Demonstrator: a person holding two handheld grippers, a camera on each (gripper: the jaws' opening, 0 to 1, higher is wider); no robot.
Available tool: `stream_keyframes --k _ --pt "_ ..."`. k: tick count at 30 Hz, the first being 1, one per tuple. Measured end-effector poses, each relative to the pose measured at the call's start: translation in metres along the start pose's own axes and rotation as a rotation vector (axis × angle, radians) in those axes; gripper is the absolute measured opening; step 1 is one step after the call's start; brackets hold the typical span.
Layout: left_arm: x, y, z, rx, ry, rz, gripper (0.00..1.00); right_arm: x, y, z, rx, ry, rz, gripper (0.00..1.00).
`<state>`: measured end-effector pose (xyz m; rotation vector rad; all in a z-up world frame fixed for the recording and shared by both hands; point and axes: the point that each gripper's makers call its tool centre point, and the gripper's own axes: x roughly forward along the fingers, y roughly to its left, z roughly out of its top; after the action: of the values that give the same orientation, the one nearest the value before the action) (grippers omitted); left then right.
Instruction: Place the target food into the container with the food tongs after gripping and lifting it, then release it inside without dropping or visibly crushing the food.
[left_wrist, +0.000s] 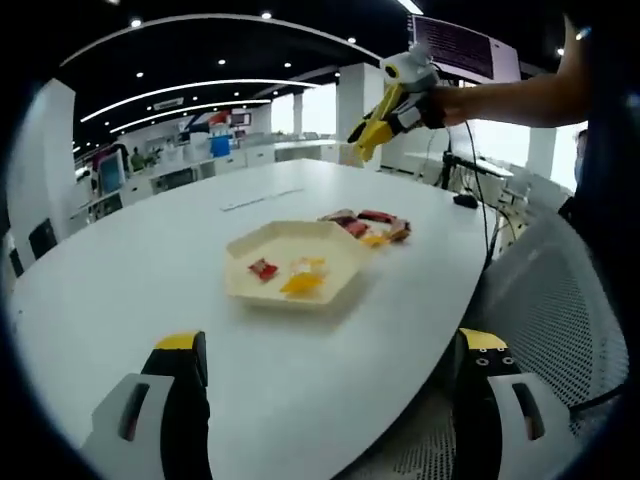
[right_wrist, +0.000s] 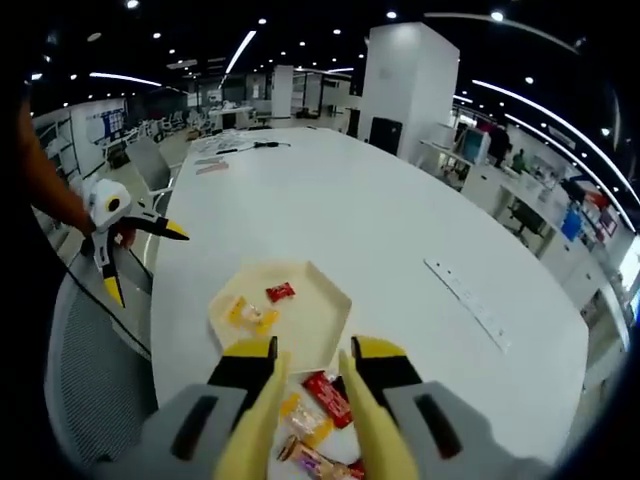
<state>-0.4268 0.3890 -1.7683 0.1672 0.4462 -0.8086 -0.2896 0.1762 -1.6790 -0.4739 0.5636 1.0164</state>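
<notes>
A cream hexagonal tray (left_wrist: 322, 238) (right_wrist: 318, 318) lies on the white table with one red wrapped snack (left_wrist: 263, 268) (right_wrist: 280, 292) and yellow wrapped snacks (left_wrist: 303, 281) (right_wrist: 250, 313) inside. Beside it sits a pile of wrapped snacks (left_wrist: 366, 225) (right_wrist: 325, 393). My right gripper (right_wrist: 315, 352) is shut on yellow food tongs (right_wrist: 262, 415), whose arms stand apart above the pile with nothing between them. In the left gripper view, the right gripper (left_wrist: 395, 105) with the tongs (left_wrist: 368, 135) hangs high over the table. My left gripper (left_wrist: 332, 342) (right_wrist: 140, 260) is open and empty, near the table's edge.
A grey mesh chair (left_wrist: 560, 300) (right_wrist: 90, 370) stands at the table's edge beside the person. A flat socket strip (right_wrist: 470, 300) is set in the table top. Small items (right_wrist: 230, 145) lie at the far end. Desks and pillars fill the office behind.
</notes>
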Motion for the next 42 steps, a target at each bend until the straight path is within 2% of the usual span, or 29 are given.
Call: stream_keyframes --k 5,8,10,12,16,18,19,20,21,23,26,29,31,33,35,38,41,42 --pt "0.003 -0.009 -0.001 0.022 0.027 -0.049 1.00 -0.012 -0.008 -0.016 0.001 0.014 -0.010 0.28" --pt "0.005 -0.003 0.006 0.011 0.011 -0.024 1.00 -0.019 -0.014 -0.029 0.006 0.029 -0.021 0.28" --pt "0.005 0.001 0.002 0.010 0.037 -0.009 1.00 -0.022 -0.016 -0.035 0.010 0.032 -0.027 0.28" --pt "0.004 -0.001 0.006 0.001 0.025 -0.016 1.00 -0.024 -0.019 -0.042 0.020 0.030 -0.031 0.28" --pt "0.009 -0.004 0.009 0.049 0.027 -0.014 1.00 -0.025 -0.025 -0.052 0.015 0.034 -0.030 0.28" --pt "0.012 -0.008 0.004 0.053 0.061 -0.018 1.00 -0.026 -0.029 -0.057 0.021 0.041 -0.023 0.28" --pt "0.013 -0.009 0.002 0.053 0.060 -0.015 1.00 -0.028 -0.032 -0.060 0.019 0.042 -0.026 0.28" --pt "0.014 -0.010 0.000 0.071 0.053 -0.013 1.00 -0.029 -0.035 -0.062 0.014 0.043 -0.028 0.28" --pt "0.015 -0.009 -0.009 0.115 0.078 -0.023 1.00 -0.029 -0.037 -0.064 0.012 0.046 -0.027 0.28" --pt "0.015 -0.008 -0.014 0.044 0.114 -0.026 1.00 -0.030 -0.042 -0.071 -0.006 0.061 -0.033 0.28" --pt "0.012 0.003 -0.010 0.087 0.086 0.030 1.00 -0.027 -0.054 -0.081 -0.005 0.060 -0.041 0.28" --pt "0.012 0.005 -0.021 0.098 0.132 0.031 1.00 -0.021 -0.065 -0.085 -0.002 0.057 -0.044 0.28" --pt "0.011 0.005 -0.021 0.114 0.125 0.026 1.00 -0.018 -0.070 -0.086 -0.014 0.049 -0.045 0.28" --pt "0.012 0.006 -0.023 0.106 0.123 0.020 1.00 -0.013 -0.076 -0.088 -0.024 0.049 -0.038 0.28" --pt "0.011 0.010 -0.025 0.080 0.142 0.043 1.00 -0.009 -0.078 -0.090 -0.034 0.046 -0.025 0.28" --pt "0.010 0.011 -0.019 0.076 0.110 0.048 1.00 -0.004 -0.080 -0.093 -0.039 0.042 -0.009 0.27" --pt "0.011 0.009 -0.020 0.042 0.115 0.035 1.00 0.002 -0.086 -0.095 -0.043 0.039 -0.001 0.28" --pt "0.010 0.008 -0.017 0.051 0.101 0.034 1.00 0.003 -0.088 -0.095 -0.040 0.037 0.001 0.28"
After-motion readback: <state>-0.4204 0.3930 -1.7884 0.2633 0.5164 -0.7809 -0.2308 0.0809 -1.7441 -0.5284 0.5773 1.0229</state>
